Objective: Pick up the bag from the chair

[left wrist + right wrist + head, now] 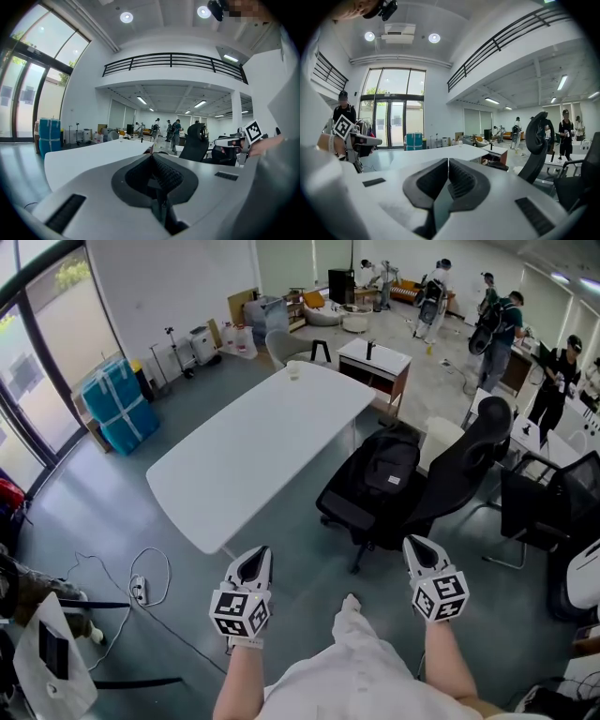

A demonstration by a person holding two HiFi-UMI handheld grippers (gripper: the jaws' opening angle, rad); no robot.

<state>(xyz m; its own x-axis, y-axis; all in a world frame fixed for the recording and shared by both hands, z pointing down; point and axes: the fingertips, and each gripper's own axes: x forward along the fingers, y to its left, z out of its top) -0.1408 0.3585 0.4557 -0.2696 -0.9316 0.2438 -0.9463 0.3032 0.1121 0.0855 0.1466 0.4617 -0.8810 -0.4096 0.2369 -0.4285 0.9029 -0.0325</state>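
A black backpack (387, 468) sits upright on the seat of a black office chair (459, 470), just right of the white table. Both grippers hover low in the head view, well short of the chair. My left gripper (257, 557) is shut with nothing in it, its jaws pressed together (151, 155). My right gripper (413, 545) is likewise shut and empty (448, 161), closer to the chair's base. In the right gripper view the chair's headrest (536, 133) rises at the right, and a dark shape low beside it may be the bag.
A long white table (253, 446) stands left of the chair. Another dark chair (548, 507) and a desk stand at the right. A power strip and cable (139, 589) lie on the floor at left. Blue wrapped boxes (117, 404) stand by the windows. Several people stand at the back.
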